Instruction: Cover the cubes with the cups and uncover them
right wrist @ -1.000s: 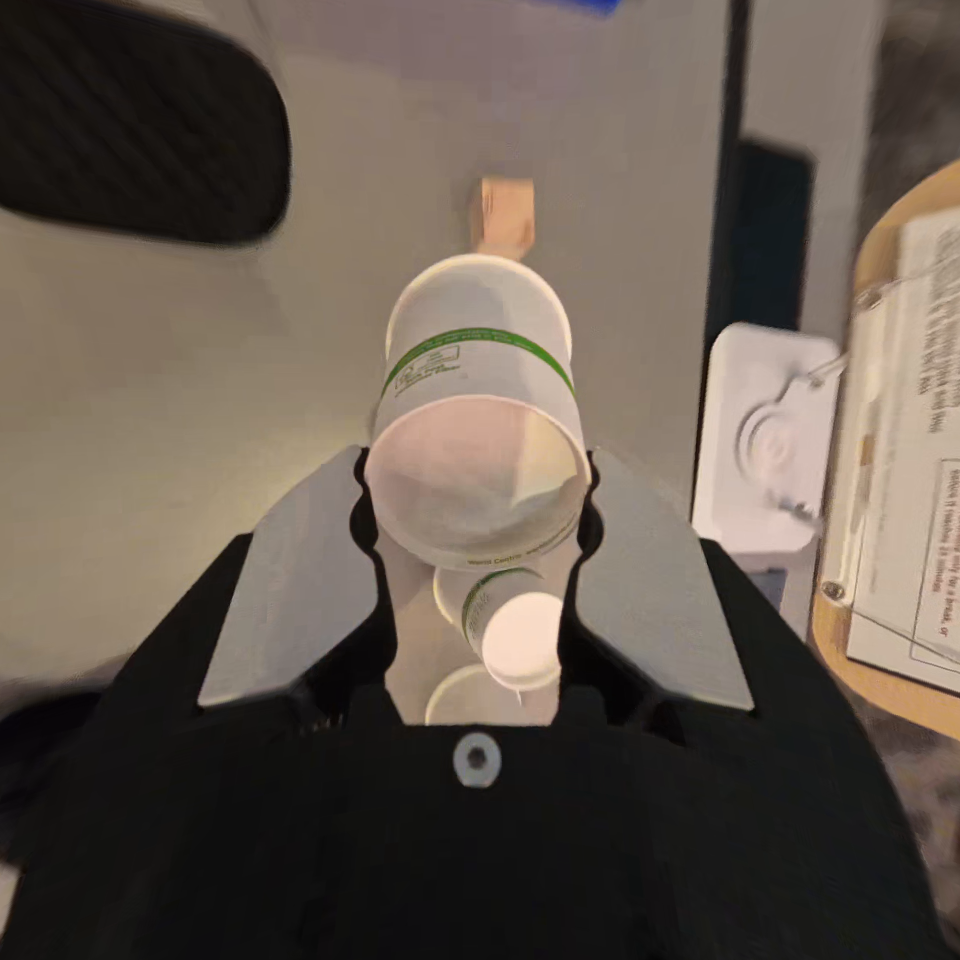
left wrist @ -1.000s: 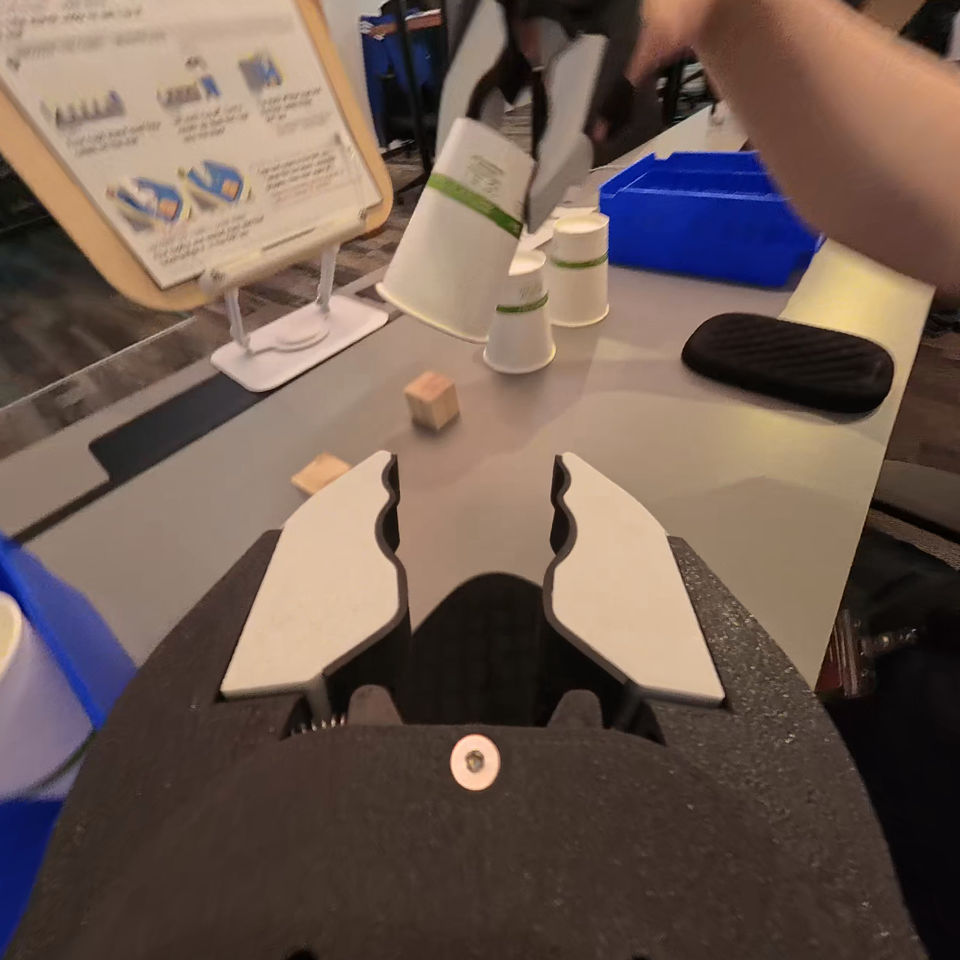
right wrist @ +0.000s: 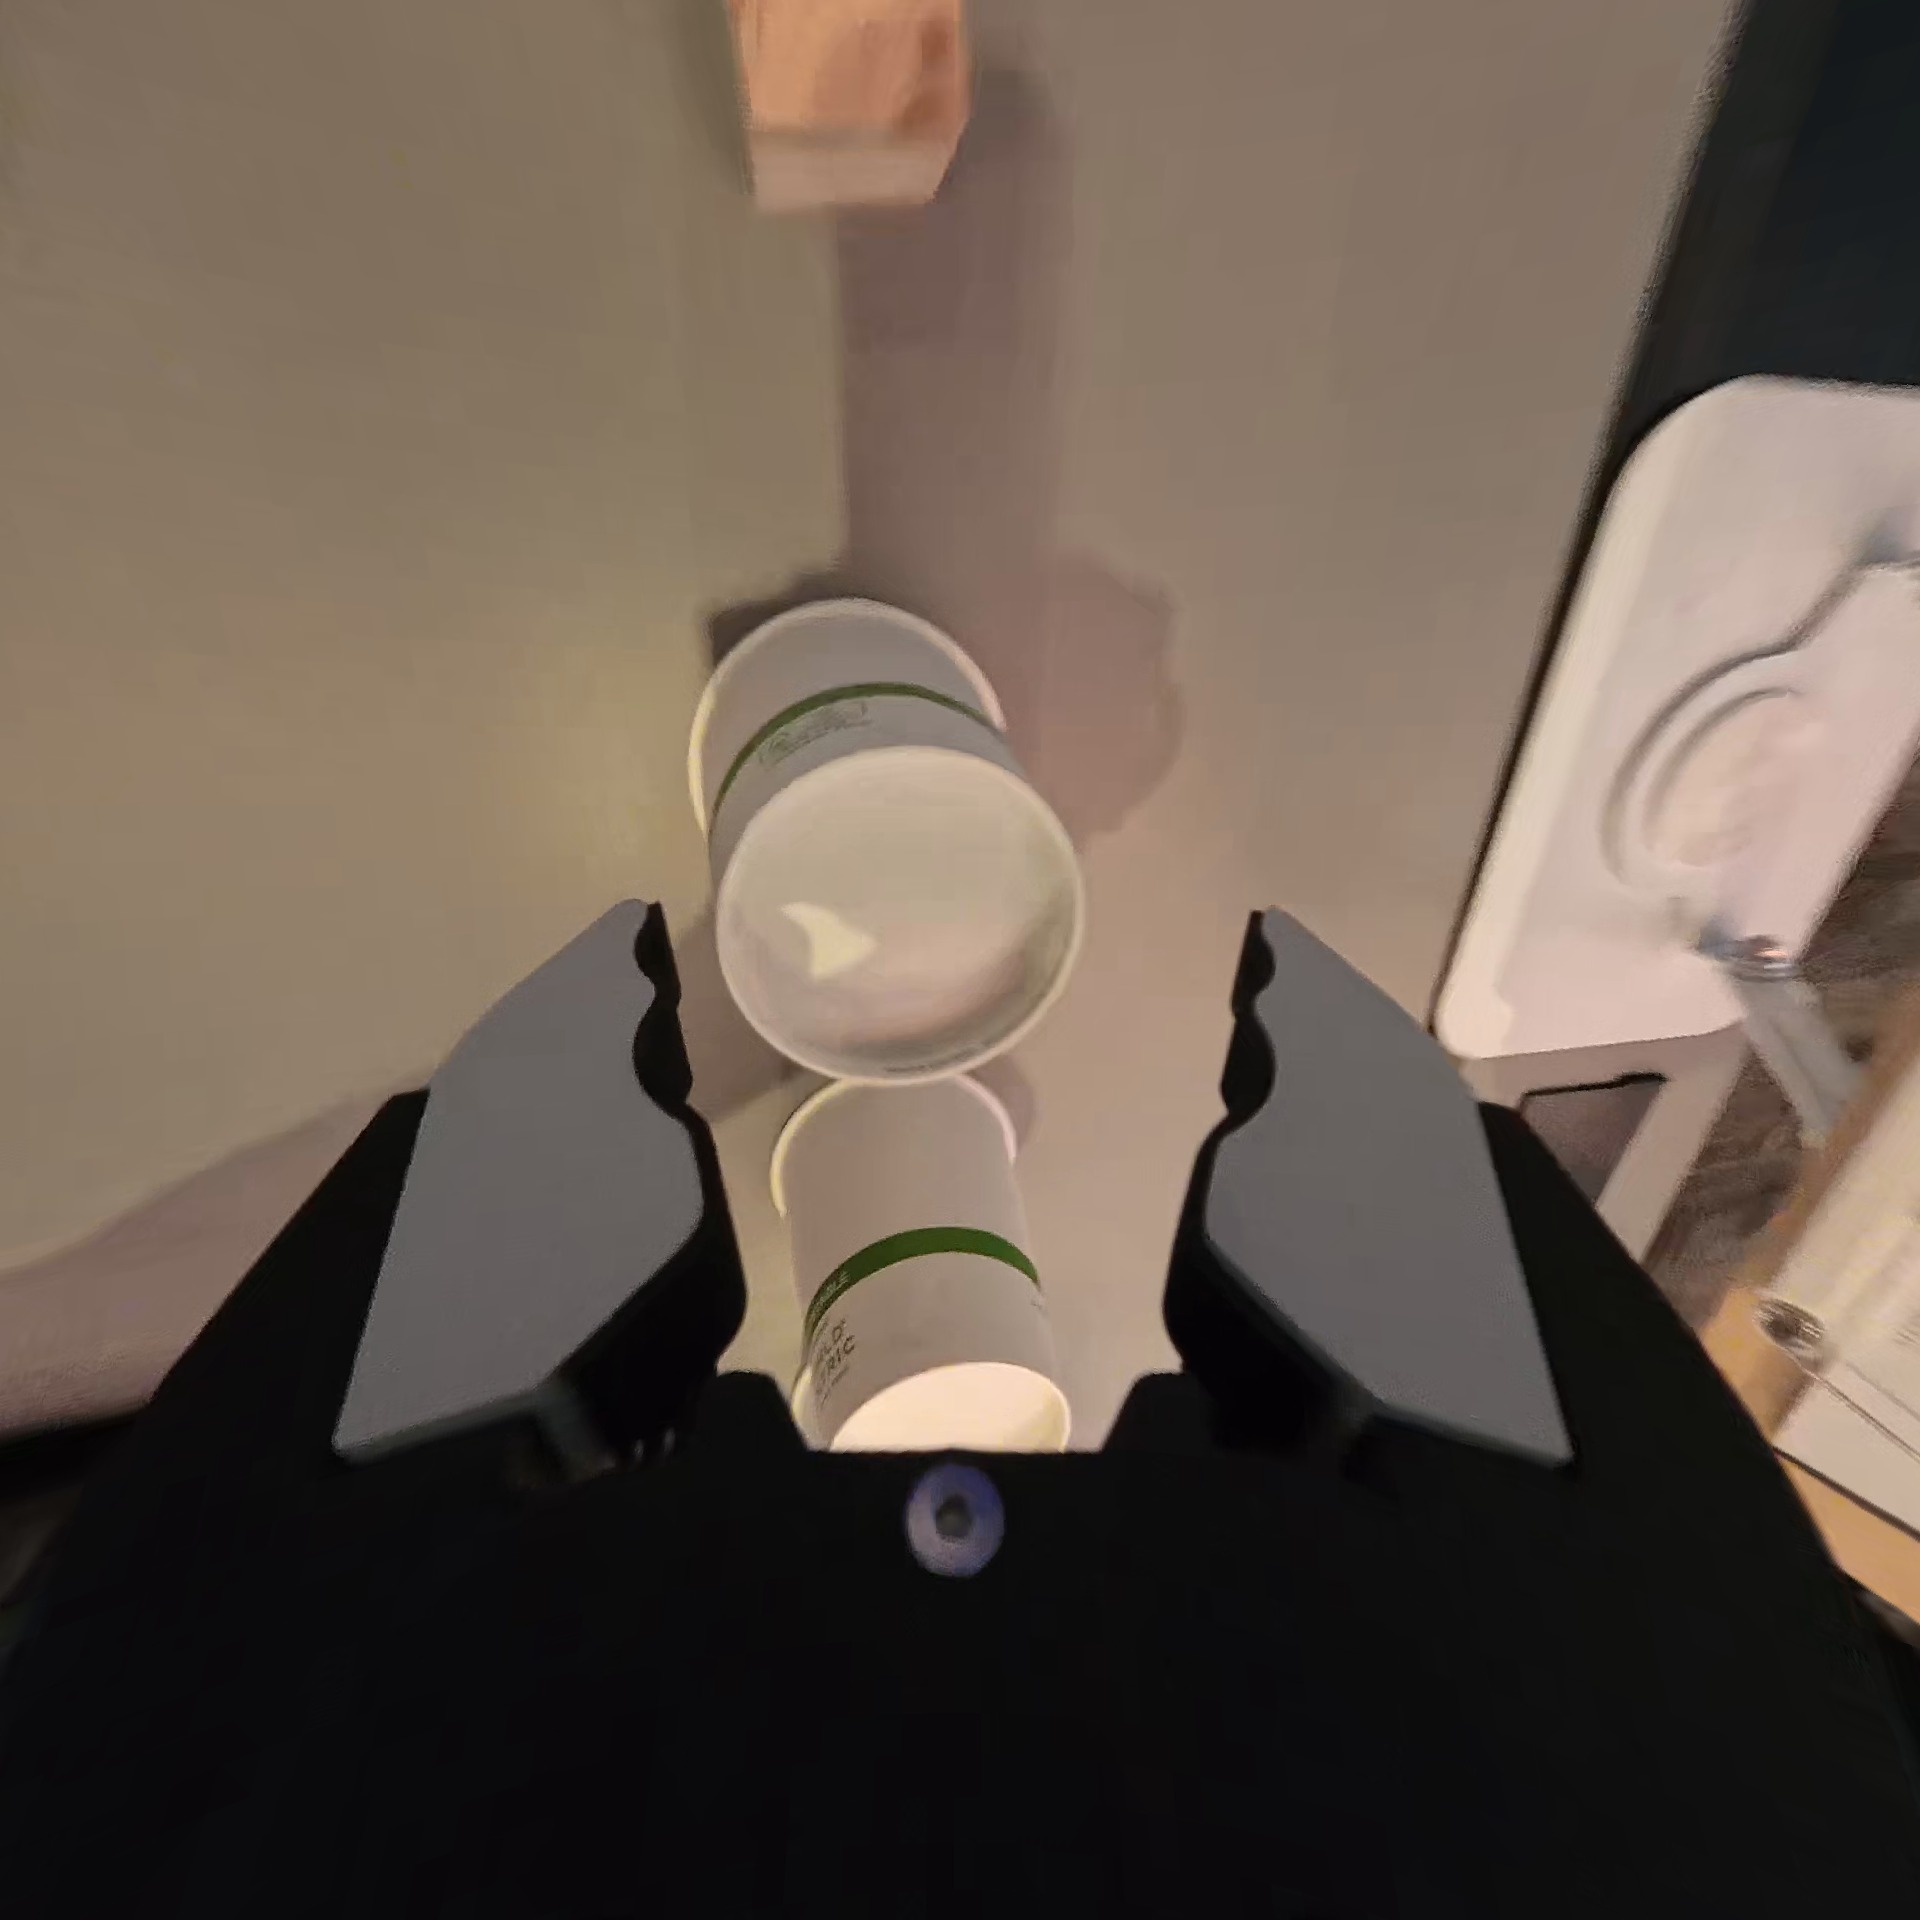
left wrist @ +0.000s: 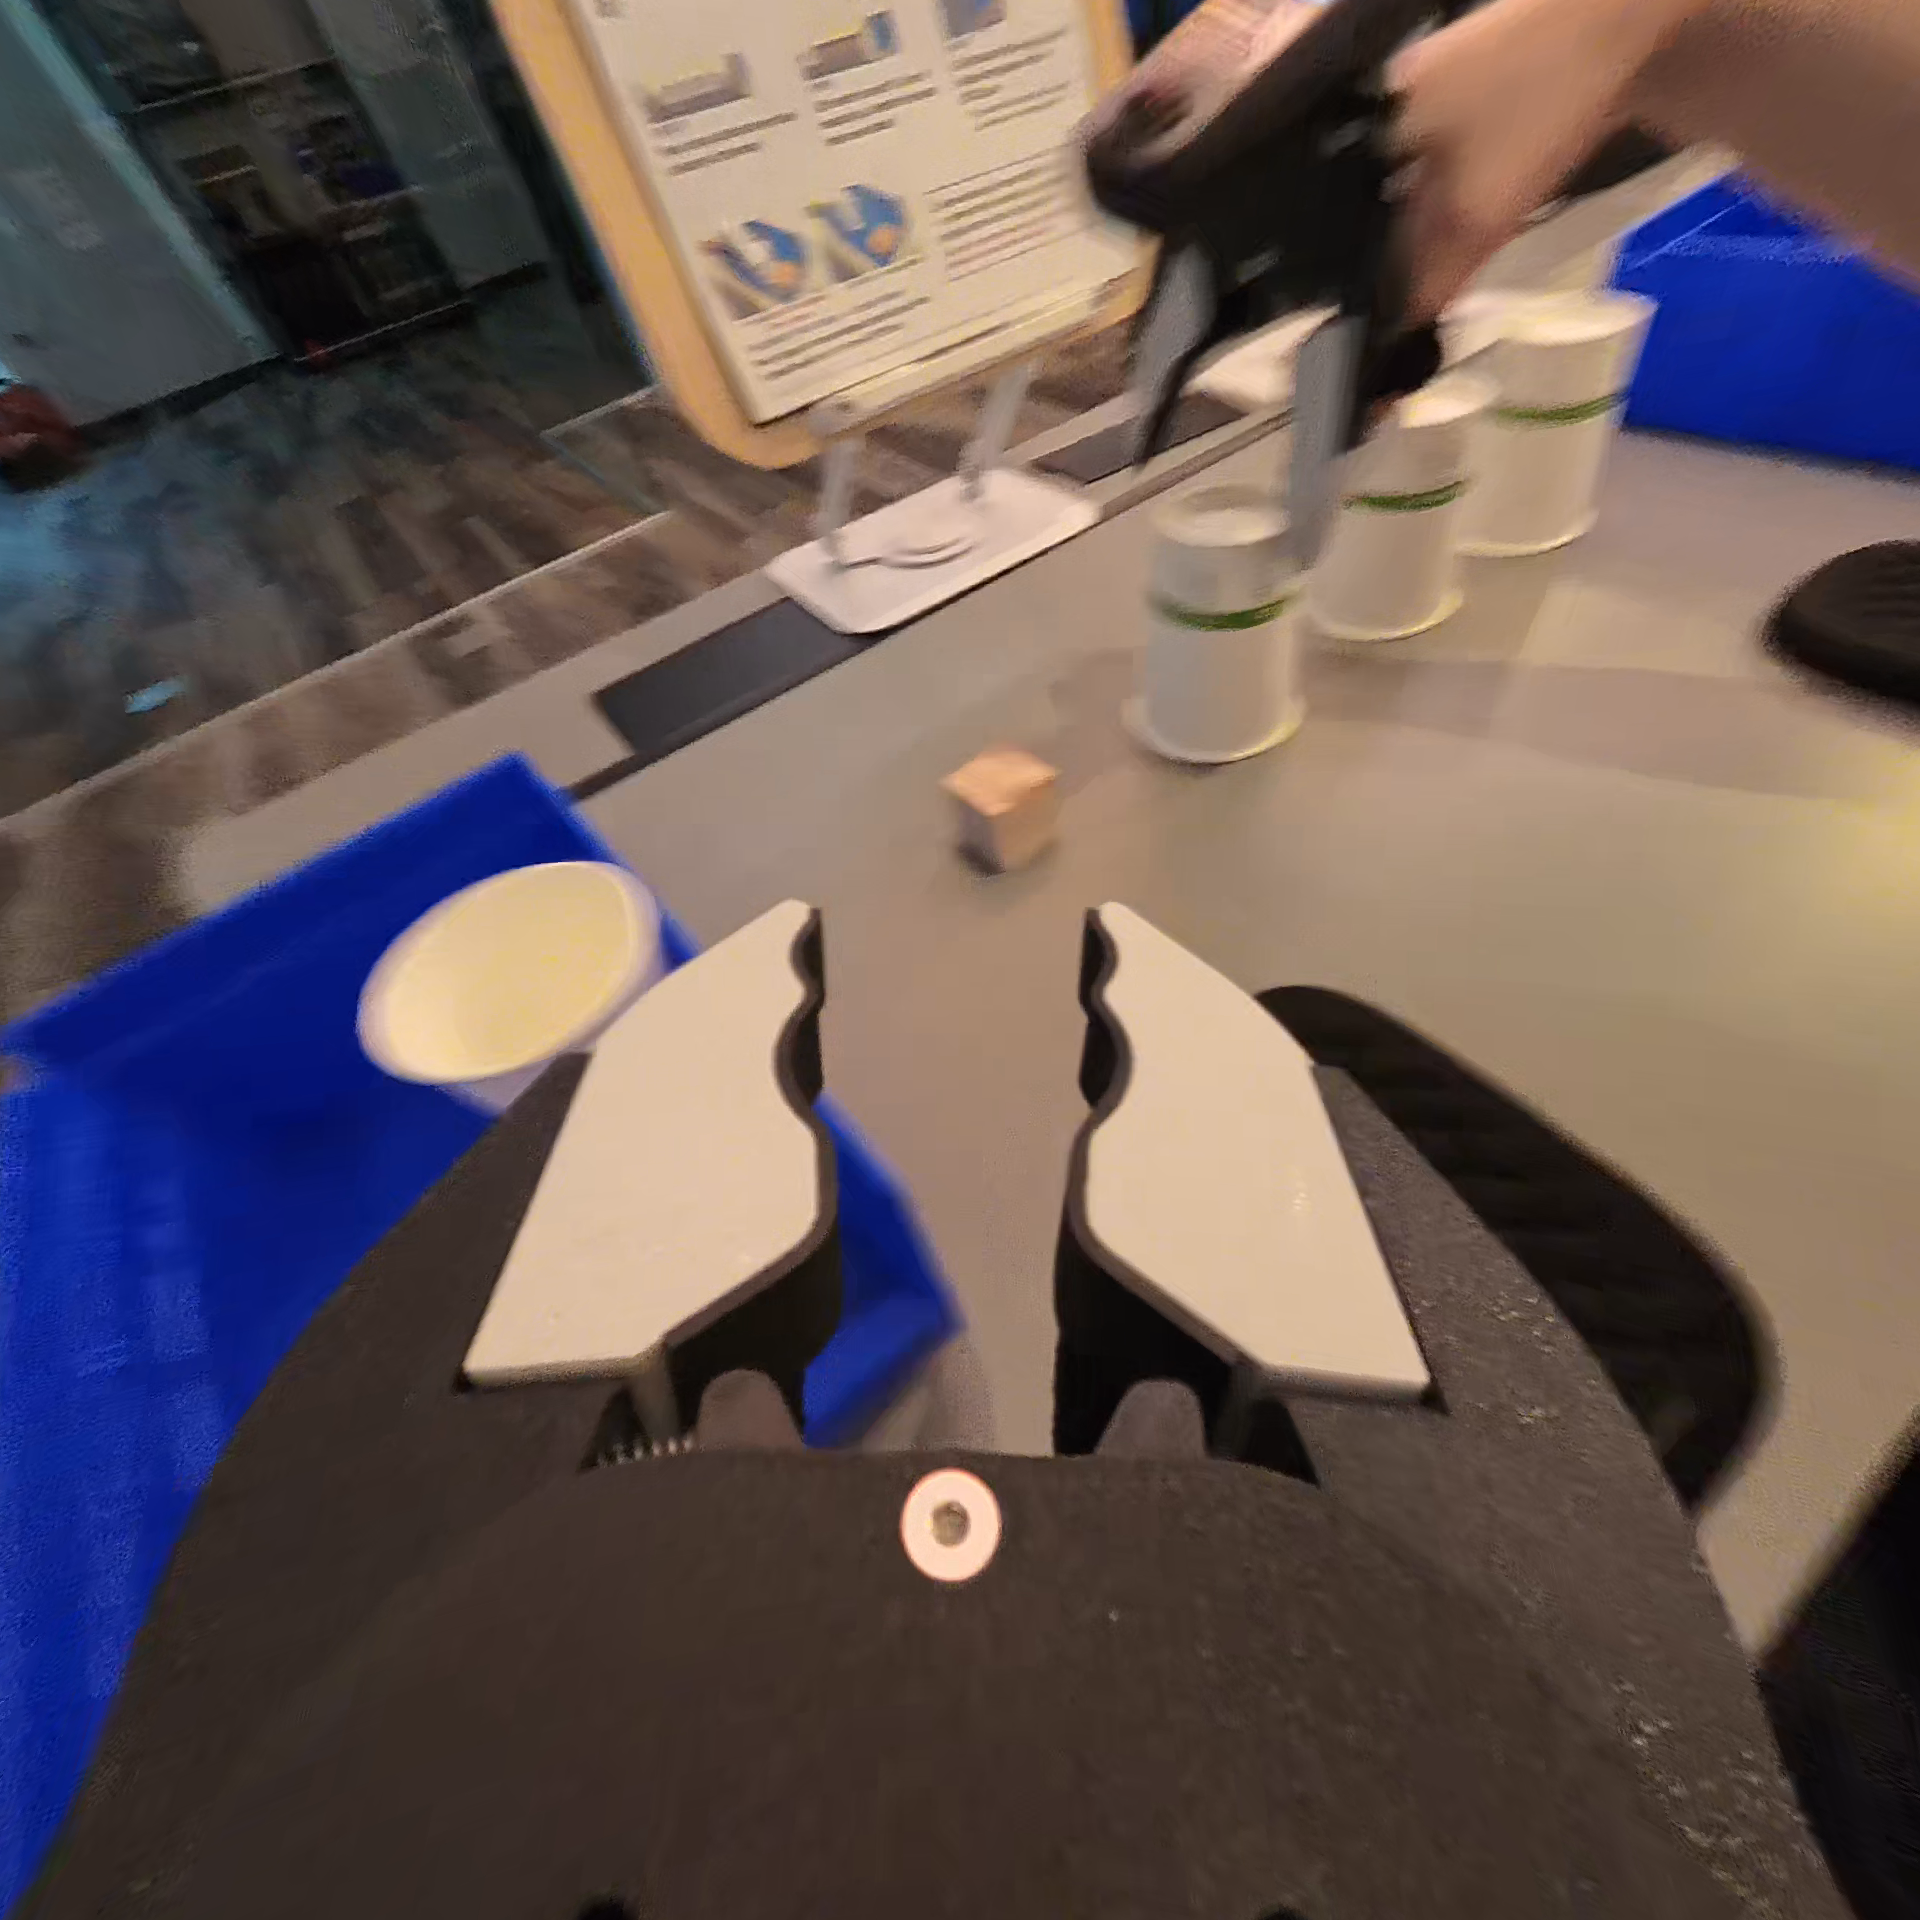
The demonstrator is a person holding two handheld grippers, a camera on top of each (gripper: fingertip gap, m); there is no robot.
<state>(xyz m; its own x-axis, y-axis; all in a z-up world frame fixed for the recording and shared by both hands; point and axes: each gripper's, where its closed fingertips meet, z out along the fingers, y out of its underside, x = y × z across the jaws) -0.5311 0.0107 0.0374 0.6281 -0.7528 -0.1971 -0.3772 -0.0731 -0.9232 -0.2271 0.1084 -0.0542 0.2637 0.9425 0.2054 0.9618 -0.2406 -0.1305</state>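
Cups (left wrist: 1218, 634): three upside down on tabletop (left wrist: 1455, 935)
Cube (left wrist: 1000, 806): bare, seven o'clock of nearest cup
Right gripper (right wrist: 951, 971) fingers: spread wide, empty
Left gripper (left wrist: 951, 961) fingers: apart, empty

Left wrist view: low over the near table (left wrist: 1455, 987) edge, facing far across it. Right wrist view: high, close, facing steeply down. Shared: nearest upturned cup (left wrist: 1216, 634) (right wrist: 883, 831), wooden cube (left wrist: 1000, 805) (right wrist: 847, 99), white stand base (left wrist: 935, 540) (right wrist: 1704, 727).

Grey table (left wrist: 1455, 935), upturned cups (left wrist: 1216, 634), cube (left wrist: 1000, 805)
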